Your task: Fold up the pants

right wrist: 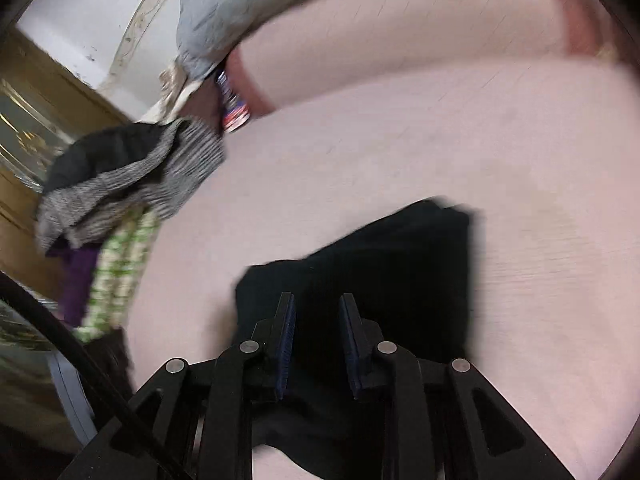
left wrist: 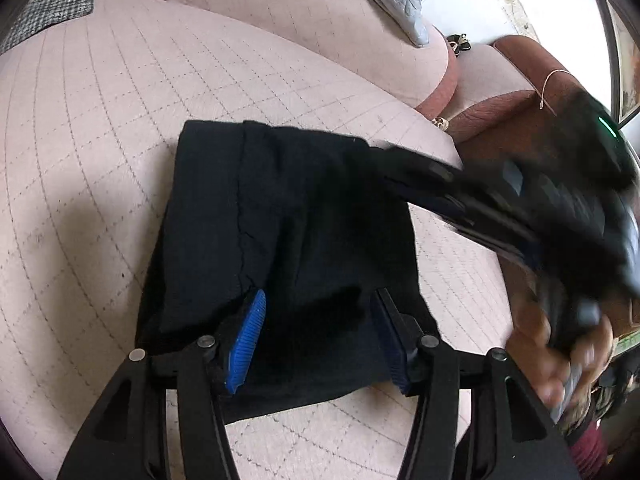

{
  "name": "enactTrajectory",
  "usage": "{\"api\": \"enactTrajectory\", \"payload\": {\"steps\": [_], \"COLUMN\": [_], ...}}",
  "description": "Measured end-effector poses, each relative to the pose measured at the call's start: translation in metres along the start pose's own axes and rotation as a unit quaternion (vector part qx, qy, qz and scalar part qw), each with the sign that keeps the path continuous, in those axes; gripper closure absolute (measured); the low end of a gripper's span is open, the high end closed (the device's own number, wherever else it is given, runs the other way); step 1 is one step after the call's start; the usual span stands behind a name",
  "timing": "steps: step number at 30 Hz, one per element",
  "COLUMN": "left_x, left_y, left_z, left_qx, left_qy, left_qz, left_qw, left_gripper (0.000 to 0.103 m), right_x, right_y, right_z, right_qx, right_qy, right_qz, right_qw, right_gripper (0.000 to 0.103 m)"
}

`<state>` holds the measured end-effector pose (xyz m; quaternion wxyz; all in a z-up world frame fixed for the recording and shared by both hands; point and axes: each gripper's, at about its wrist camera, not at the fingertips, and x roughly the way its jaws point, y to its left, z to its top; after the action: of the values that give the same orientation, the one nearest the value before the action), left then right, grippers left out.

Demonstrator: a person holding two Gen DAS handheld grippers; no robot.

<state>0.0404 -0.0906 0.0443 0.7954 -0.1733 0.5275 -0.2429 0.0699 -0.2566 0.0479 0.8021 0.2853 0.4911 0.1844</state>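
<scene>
- Pants (left wrist: 288, 240) folded into a dark rectangle, lying flat on the pink quilted sofa (left wrist: 120, 120) seat, nearer its front edge.
- My left gripper (left wrist: 320, 344): fingers wide, straddling the pants' near edge, nothing pinched.
- My right gripper (right wrist: 316, 344): fingers narrow but apart, over the pants, blurred.
- Clothes pile (right wrist: 120, 184) at the seat's far corner.

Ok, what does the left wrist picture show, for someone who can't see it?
Folded black pants lie on a pink quilted sofa seat, with the left claw open around their near edge. The blurry right claw reaches in from the right.
</scene>
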Motion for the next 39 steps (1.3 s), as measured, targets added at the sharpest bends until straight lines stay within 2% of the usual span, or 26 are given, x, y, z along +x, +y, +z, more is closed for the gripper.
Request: {"api": "enactTrajectory", "payload": {"steps": [1, 2, 3, 5, 8, 9, 11, 13, 16, 20, 24, 25, 27, 28, 29, 30, 32, 36, 39], "left_x": [0.001, 0.002, 0.001, 0.002, -0.003, -0.005, -0.015, -0.03, -0.034, -0.009, 0.018, 0.021, 0.021, 0.021, 0.017, 0.015, 0.003, -0.023, -0.021], "left_y": [-0.003, -0.004, -0.004, -0.005, -0.002, -0.003, -0.005, -0.003, 0.001, 0.013, 0.03, 0.032, 0.038, 0.041, 0.043, 0.042, 0.044, 0.034, 0.031], "left_z": [-0.002, -0.005, -0.008, -0.008, -0.006, -0.004, -0.002, 0.004, 0.029, 0.066, 0.072, 0.07, 0.064, 0.061, 0.058, 0.056, 0.053, 0.034, 0.015], "left_qx": [0.005, 0.012, 0.019, 0.031, 0.035, 0.034, 0.029, 0.022, -0.008, -0.028, -0.055, -0.057, -0.06, -0.064, -0.064, -0.065, -0.071, -0.05, -0.045], "left_qy": [-0.004, -0.005, -0.007, -0.006, 0.002, 0.007, 0.011, -0.005, -0.024, -0.023, -0.006, -0.01, -0.01, -0.002, -0.002, 0.0, -0.005, -0.038, -0.027], "left_qz": [0.004, 0.008, 0.01, 0.007, -0.008, -0.014, -0.03, -0.043, -0.041, -0.003, 0.051, 0.061, 0.056, 0.05, 0.047, 0.047, 0.047, 0.061, 0.091], "left_qw": [1.0, 0.9999, 0.9997, 0.9995, 0.9993, 0.9993, 0.9991, 0.9988, 0.9988, 0.9993, 0.9971, 0.9964, 0.9966, 0.9967, 0.9968, 0.9967, 0.9964, 0.9961, 0.9945], "left_gripper": [0.05, 0.05, 0.05, 0.05, 0.05, 0.05, 0.05, 0.049, 0.046, 0.046, 0.046, 0.04, 0.031, 0.031, 0.031, 0.031, 0.031, 0.031, 0.031], "right_x": [0.013, 0.026, 0.033, 0.043, 0.03, 0.024, 0.003, -0.012, -0.042, -0.069, -0.063, -0.059, -0.051, -0.051, -0.052, -0.054, -0.063, -0.085, -0.085], "right_y": [-0.007, -0.017, -0.029, -0.058, -0.093, -0.093, -0.086, -0.08, -0.072, -0.048, -0.033, -0.034, -0.039, -0.04, -0.04, -0.041, -0.041, -0.023, 0.0], "right_z": [0.006, 0.012, 0.017, 0.027, 0.03, 0.031, 0.033, 0.028, 0.005, -0.037, -0.085, -0.094, -0.116, -0.122, -0.123, -0.123, -0.123, -0.124, -0.127], "right_qx": [0.008, 0.022, 0.037, 0.075, 0.159, 0.162, 0.139, 0.126, 0.11, 0.084, 0.066, 0.054, 0.02, -0.002, -0.013, -0.015, -0.01, -0.009, -0.035], "right_qy": [0.016, 0.023, 0.019, 0.01, -0.023, -0.033, -0.069, -0.08, -0.099, -0.108, -0.092, -0.078, -0.066, -0.077, -0.079, -0.083, -0.096, -0.132, -0.148], "right_qz": [0.013, 0.008, -0.018, -0.089, -0.08, -0.094, -0.144, -0.14, -0.121, -0.073, -0.04, -0.048, -0.106, -0.15, -0.183, -0.208, -0.232, -0.208, -0.185], "right_qw": [1.0, 0.999, 0.999, 0.993, 0.984, 0.982, 0.977, 0.979, 0.982, 0.988, 0.993, 0.994, 0.992, 0.986, 0.98, 0.975, 0.968, 0.969, 0.971], "right_gripper": [0.08, 0.08, 0.08, 0.102, 0.103, 0.103, 0.093, 0.082, 0.081, 0.081, 0.081, 0.081, 0.083, 0.076, 0.052, 0.049, 0.053, 0.056, 0.058]}}
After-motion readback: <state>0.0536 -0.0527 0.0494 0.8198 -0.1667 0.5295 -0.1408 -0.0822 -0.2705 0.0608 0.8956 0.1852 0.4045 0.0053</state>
